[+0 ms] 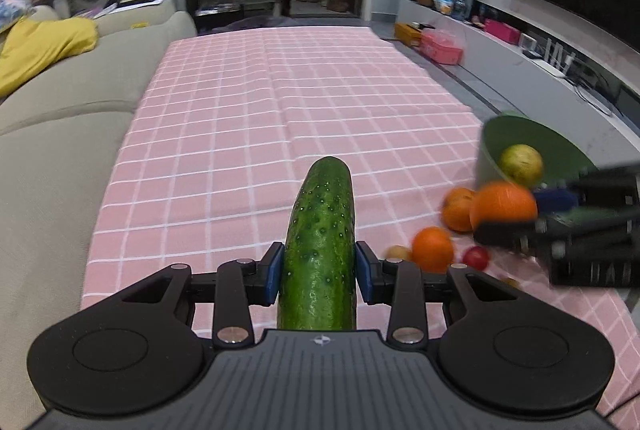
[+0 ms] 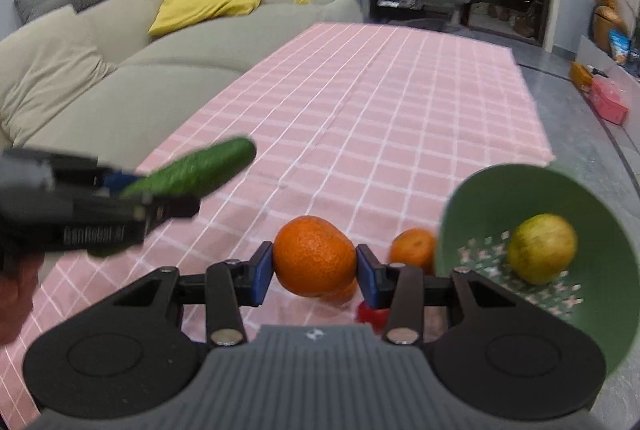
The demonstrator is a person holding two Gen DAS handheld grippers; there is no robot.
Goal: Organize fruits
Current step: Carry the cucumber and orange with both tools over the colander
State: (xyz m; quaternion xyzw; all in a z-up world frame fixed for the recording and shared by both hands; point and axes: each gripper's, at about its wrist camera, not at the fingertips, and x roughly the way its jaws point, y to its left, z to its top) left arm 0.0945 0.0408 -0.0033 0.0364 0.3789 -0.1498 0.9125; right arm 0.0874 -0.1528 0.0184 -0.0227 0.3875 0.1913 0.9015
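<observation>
My right gripper [image 2: 315, 268] clamps a round orange mandarin [image 2: 314, 256] above the bench [image 2: 360, 118], just left of the green plastic bowl [image 2: 500, 198]. I'd carry it over the rim before letting go. My left gripper [image 1: 319, 272] holds a bumpy green cucumber [image 1: 322, 242] aside.

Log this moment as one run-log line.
left hand-held gripper: holds cucumber | right hand-held gripper: holds orange | green bowl: one yellow-green fruit
</observation>
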